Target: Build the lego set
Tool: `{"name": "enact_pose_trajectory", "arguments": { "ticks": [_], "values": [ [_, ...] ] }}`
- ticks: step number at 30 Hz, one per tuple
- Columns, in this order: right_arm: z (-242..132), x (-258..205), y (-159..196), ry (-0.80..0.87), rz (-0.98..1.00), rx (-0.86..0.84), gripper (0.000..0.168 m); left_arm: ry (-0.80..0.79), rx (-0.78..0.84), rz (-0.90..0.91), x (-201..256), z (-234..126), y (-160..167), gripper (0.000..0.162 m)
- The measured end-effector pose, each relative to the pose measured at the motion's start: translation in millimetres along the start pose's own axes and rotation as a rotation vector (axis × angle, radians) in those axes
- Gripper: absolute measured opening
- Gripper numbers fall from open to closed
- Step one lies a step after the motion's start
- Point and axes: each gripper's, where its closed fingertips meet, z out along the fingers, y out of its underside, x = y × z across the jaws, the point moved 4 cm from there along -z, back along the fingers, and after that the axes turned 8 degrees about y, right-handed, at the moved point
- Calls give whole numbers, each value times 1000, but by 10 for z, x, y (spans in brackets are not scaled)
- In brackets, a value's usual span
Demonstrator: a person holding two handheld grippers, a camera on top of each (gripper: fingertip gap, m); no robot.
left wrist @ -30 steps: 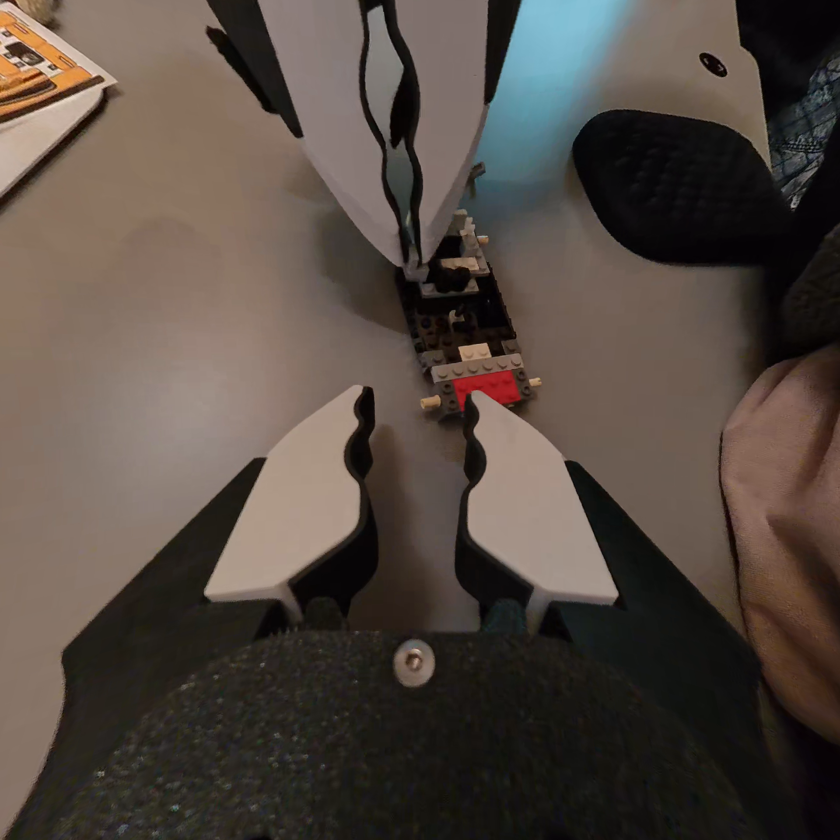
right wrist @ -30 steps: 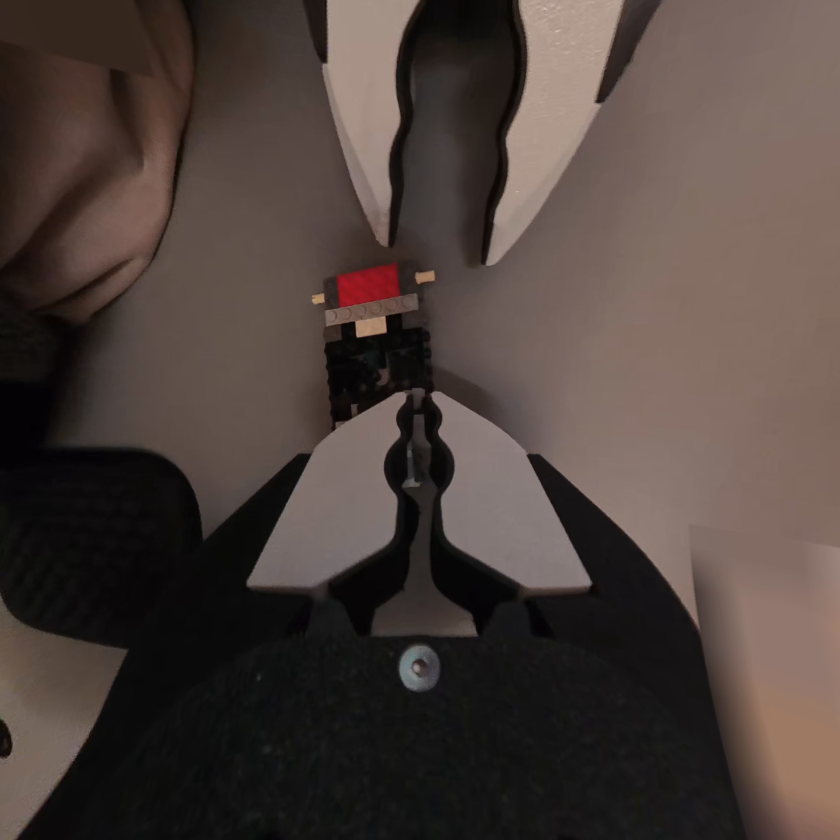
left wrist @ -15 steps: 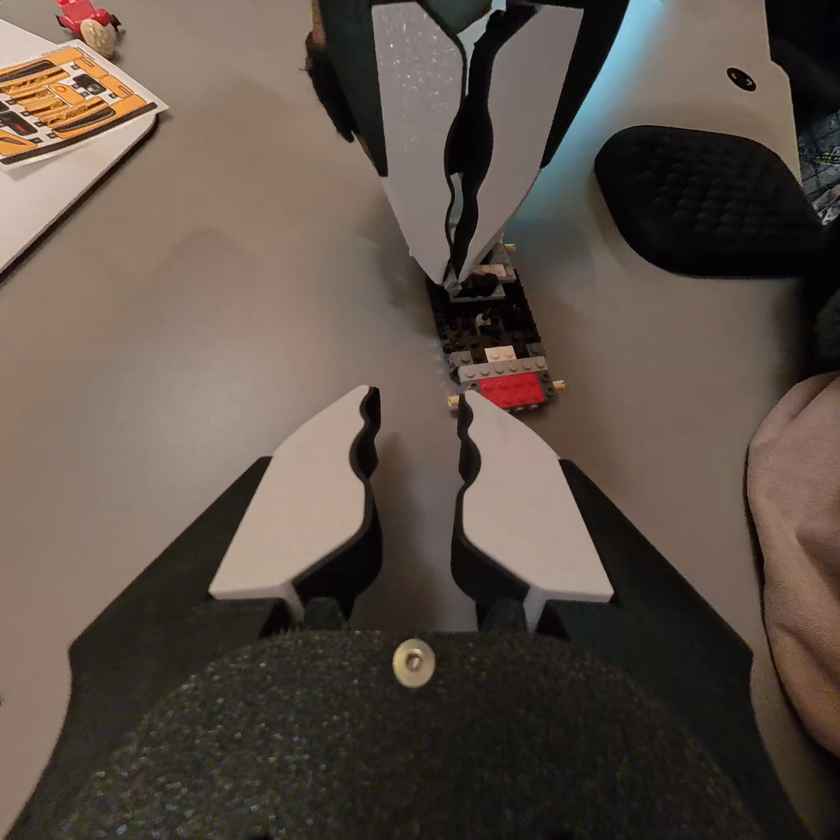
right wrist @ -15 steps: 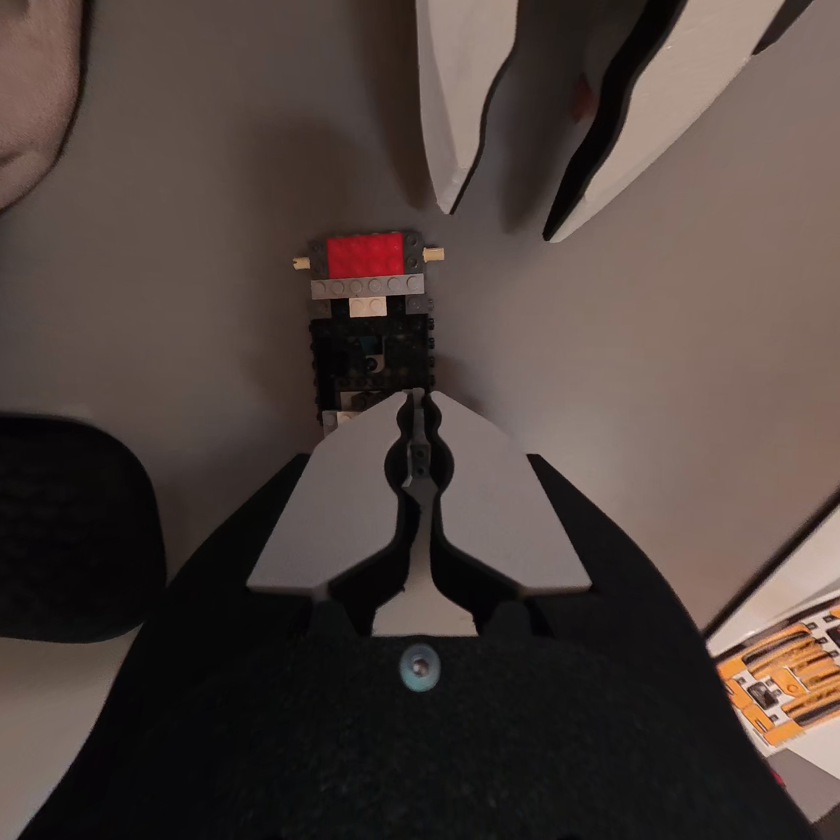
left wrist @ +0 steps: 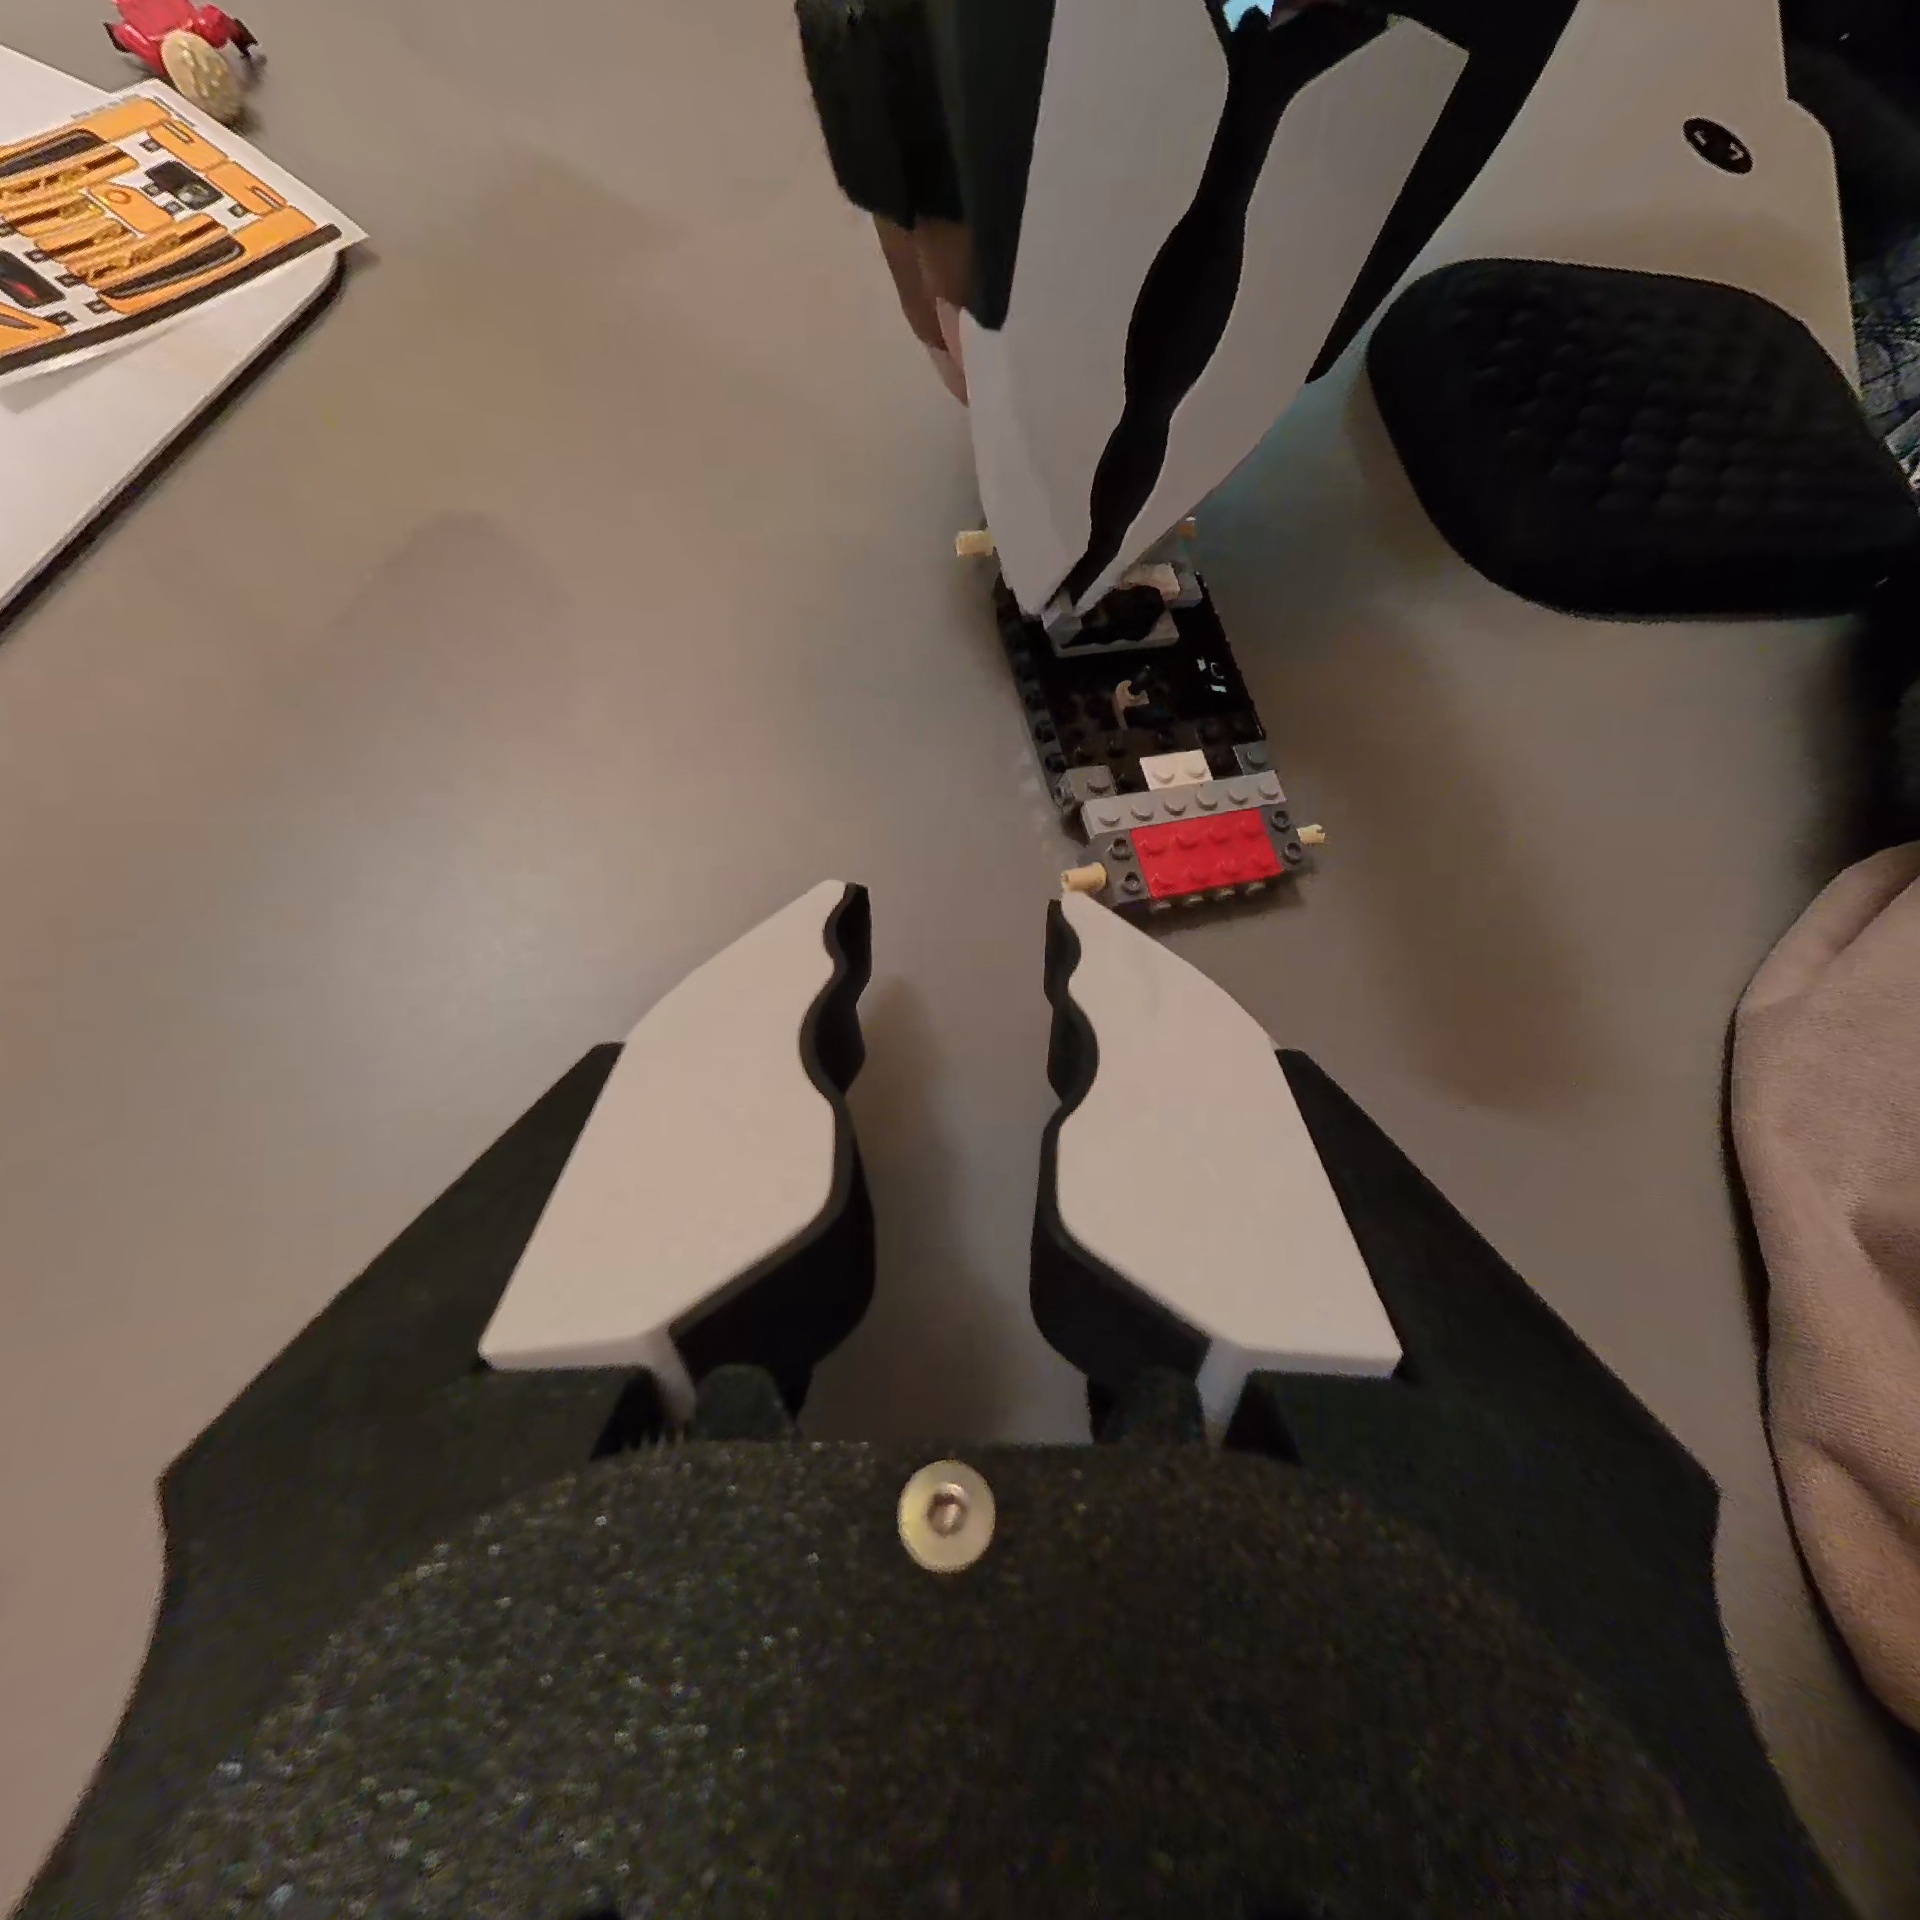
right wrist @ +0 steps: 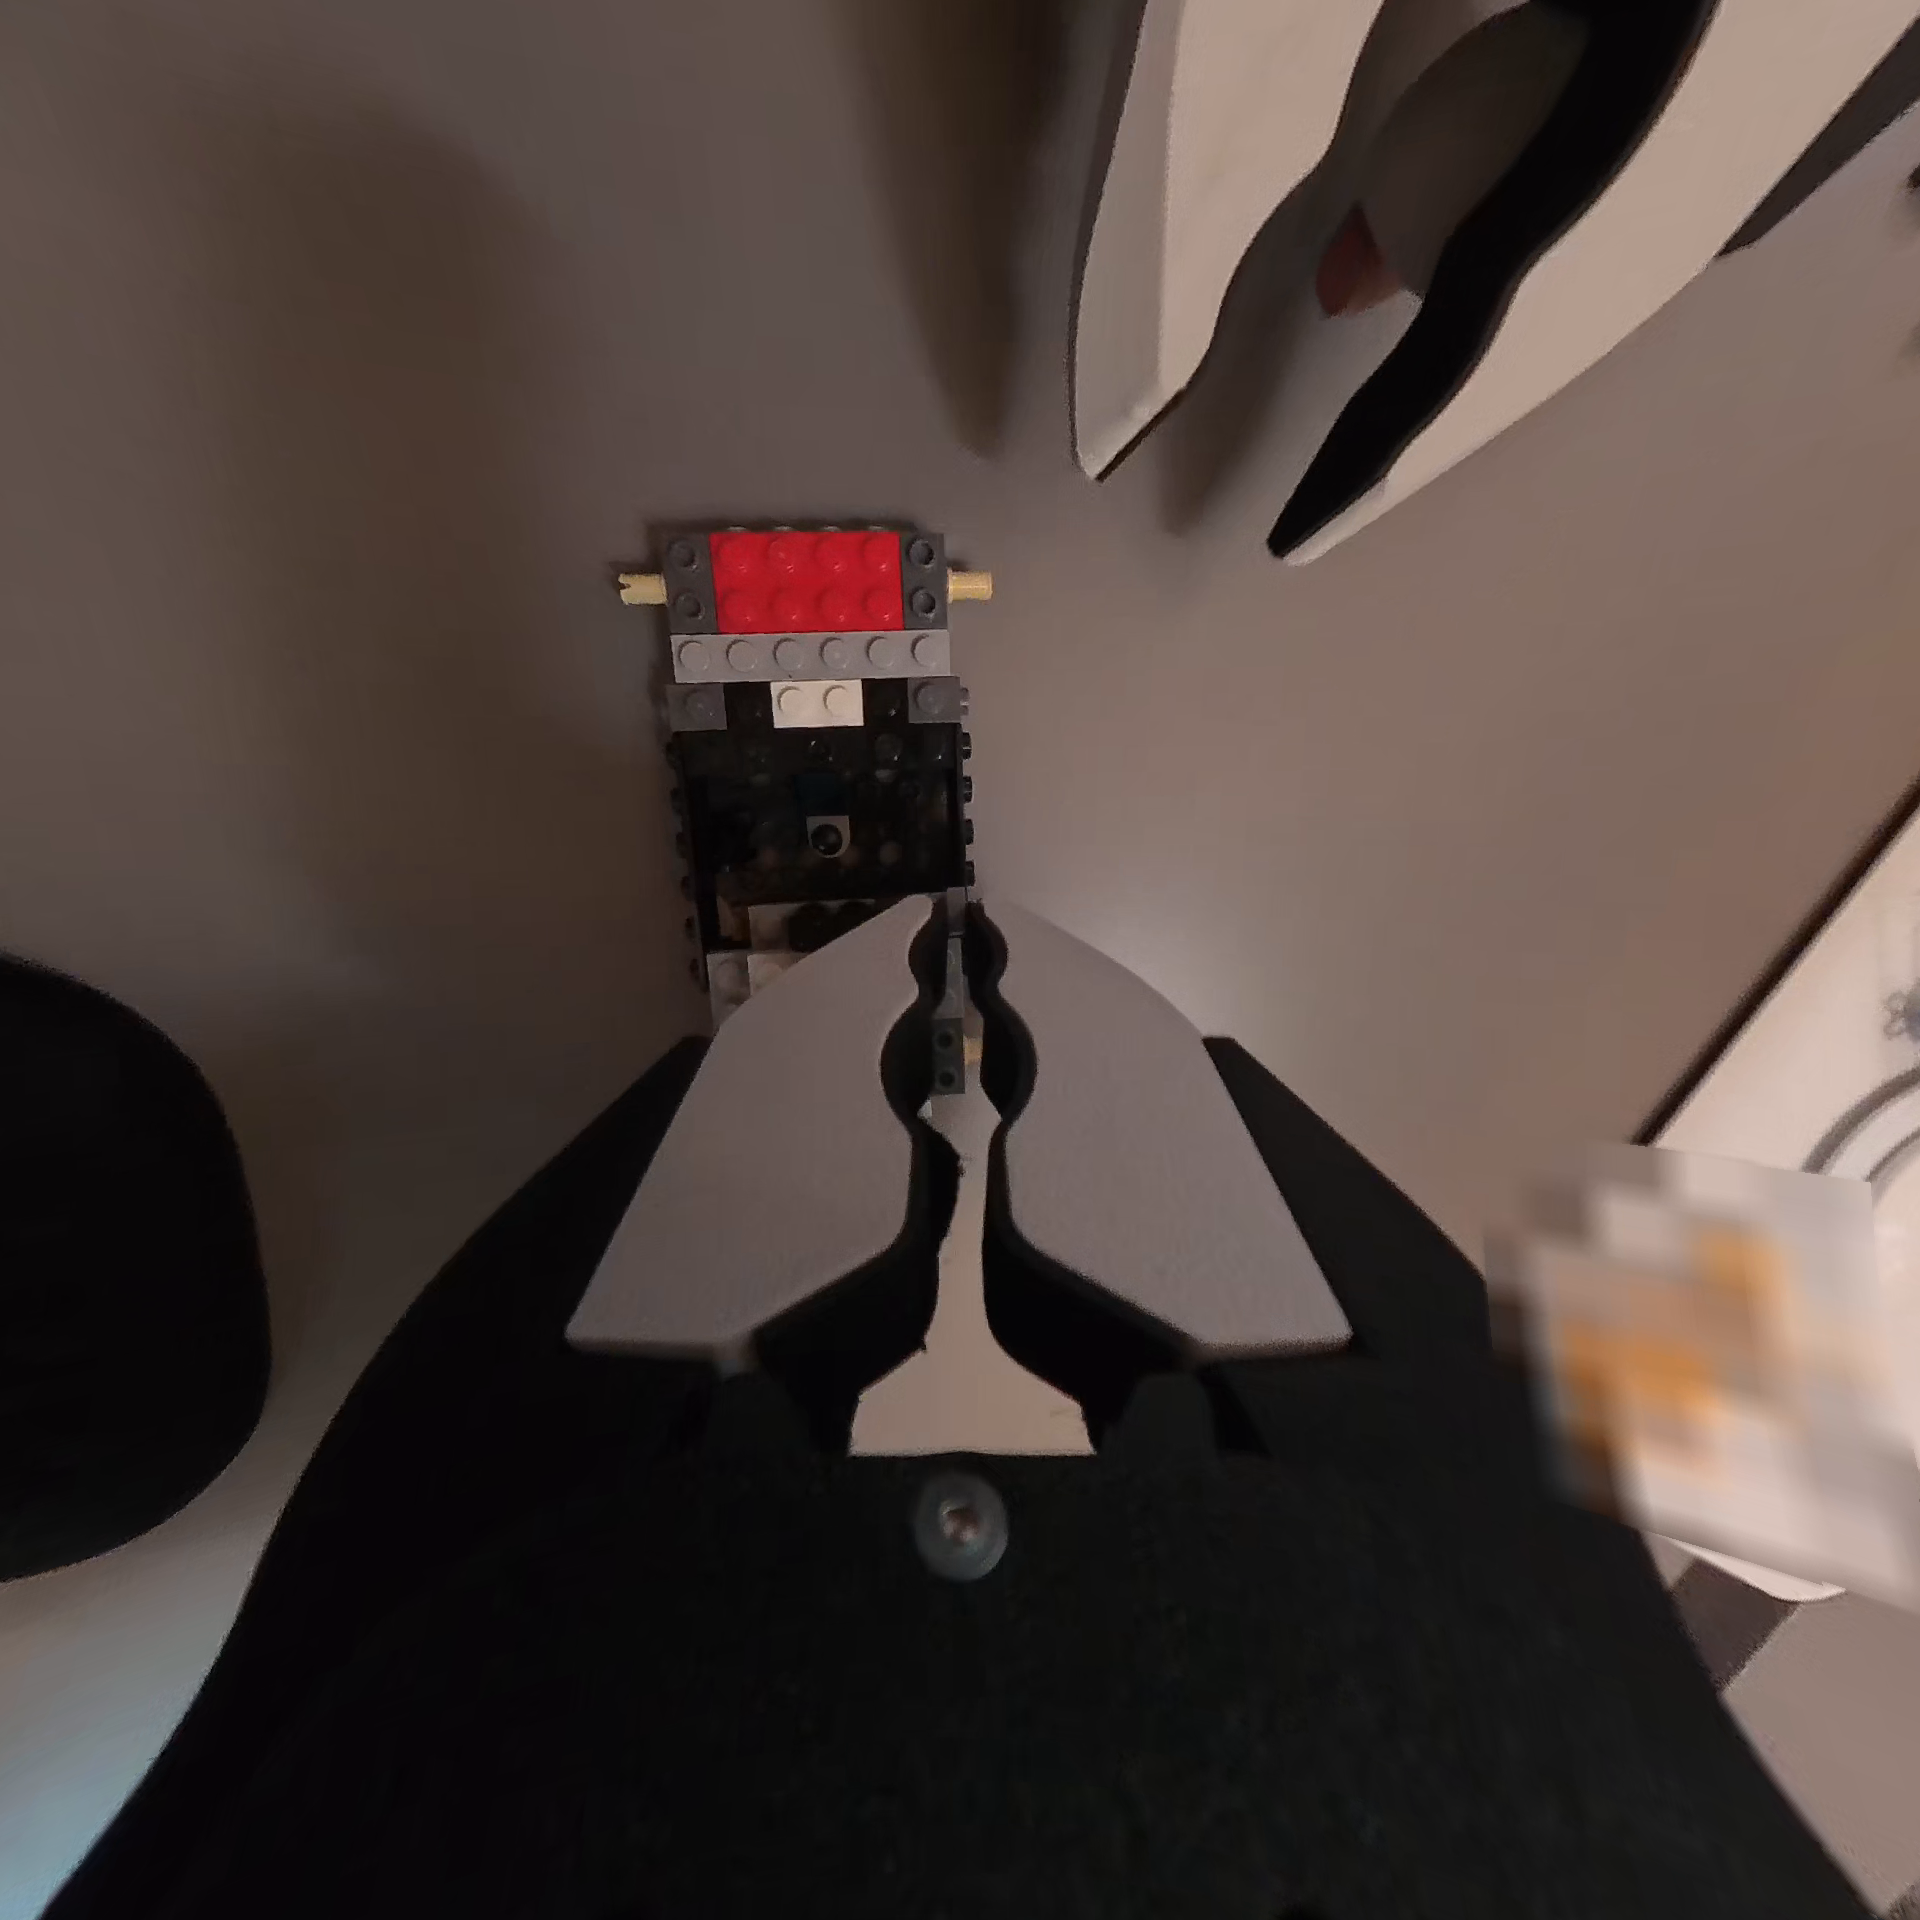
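Note:
The lego build [left wrist: 1143, 727] is a long black chassis with a red plate [left wrist: 1205, 852], a grey strip and tan axle pins, lying flat on the grey table. It also shows in the right wrist view [right wrist: 821, 769], red plate [right wrist: 805, 582] at its far end. My right gripper [right wrist: 951, 914] is shut on a thin dark grey piece [right wrist: 948, 1029] at the near right edge of the build. In the left wrist view it [left wrist: 1070, 603] comes down onto the build's far end. My left gripper [left wrist: 956, 914] is open and empty, just left of the red end; it also shows in the right wrist view [right wrist: 1195, 509].
An instruction booklet with an orange sticker sheet [left wrist: 125, 239] lies at the far left, a small red wheeled part [left wrist: 177, 42] beyond it. A black textured pad [left wrist: 1621, 447] sits right of the build. Beige cloth [left wrist: 1839, 1247] lies along the right edge. The left gripper's tips are roughly 8 cm from the right gripper's.
My left gripper has drawn away to the left of the build's red end, still open. My right gripper stays shut on the grey piece at the other end and has tilted a little.

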Motion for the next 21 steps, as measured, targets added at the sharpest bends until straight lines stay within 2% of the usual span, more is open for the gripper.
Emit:
{"name": "enact_pose_trajectory", "arguments": {
  "ticks": [9, 17, 21],
  "values": [
    [-35, 16, 103, 18, 44, -9, 3, 37, 25, 1, 77, 74, -38, 34],
    [-63, 11, 186, 40, 121, 33, 3, 49, 11, 39, 320, 453, -127, 65],
    [-67, 10, 216, 48, 178, 80, 3, -16, -8, 50, 297, 573, -176, 63]
  ]
}}
